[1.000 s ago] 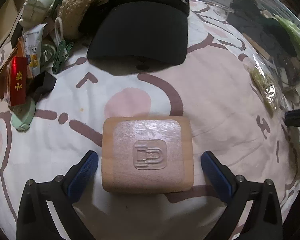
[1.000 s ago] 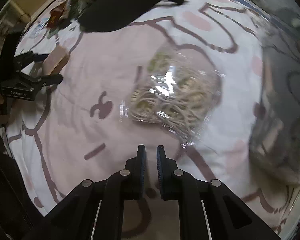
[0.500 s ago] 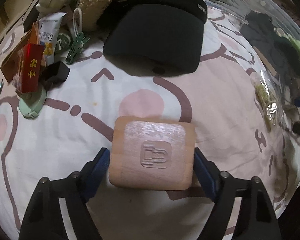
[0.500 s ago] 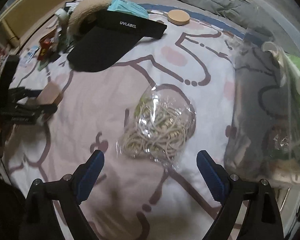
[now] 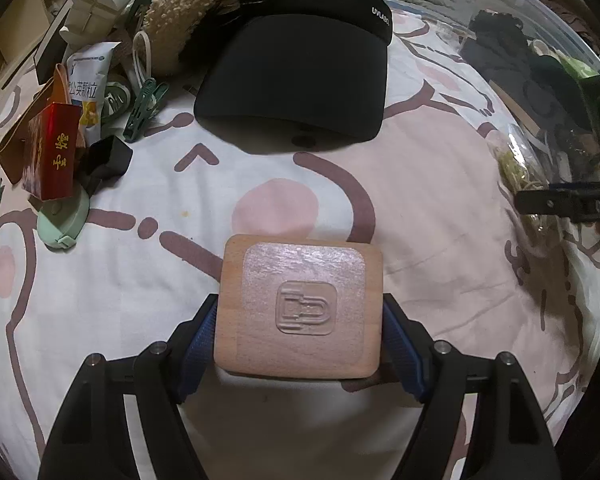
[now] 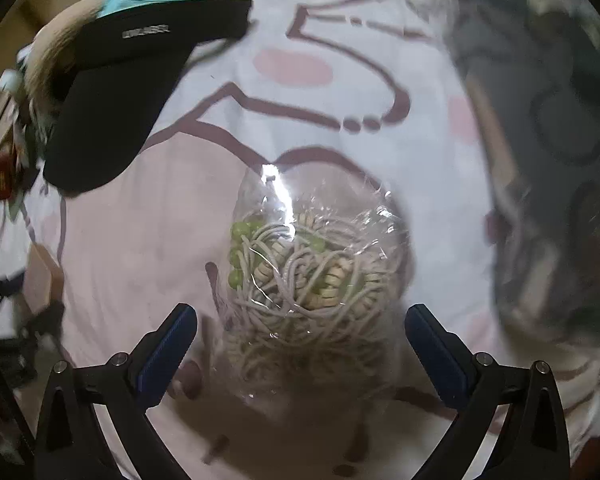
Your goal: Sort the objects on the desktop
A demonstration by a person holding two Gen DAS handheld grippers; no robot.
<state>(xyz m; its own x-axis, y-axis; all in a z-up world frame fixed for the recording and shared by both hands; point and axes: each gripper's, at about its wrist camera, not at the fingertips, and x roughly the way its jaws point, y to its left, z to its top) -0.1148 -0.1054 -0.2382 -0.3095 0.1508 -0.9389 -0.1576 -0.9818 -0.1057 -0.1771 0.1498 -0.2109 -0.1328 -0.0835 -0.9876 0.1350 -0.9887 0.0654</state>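
Blue-padded left gripper [image 5: 300, 332]: closing; pads now meet wooden block [image 5: 300, 308] sides, a second ago wide apart.
Right gripper [image 6: 300, 344]: opening from shut, straddling cord bag [image 6: 312, 276], probably untouched.
Meaning: block ready to lift off bedsheet [image 5: 440, 208].

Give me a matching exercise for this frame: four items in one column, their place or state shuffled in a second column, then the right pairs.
Items:
1. wooden block
2. clear bag of cords
3. black visor
4. red box

Places or states:
A. standing in the clutter at the left edge of the left wrist view
B. lying between wide-open blue pads, untouched
C. pinched on both sides by blue pads
D. lying beyond the block, brim toward the camera

Pairs: 1-C, 2-B, 3-D, 4-A
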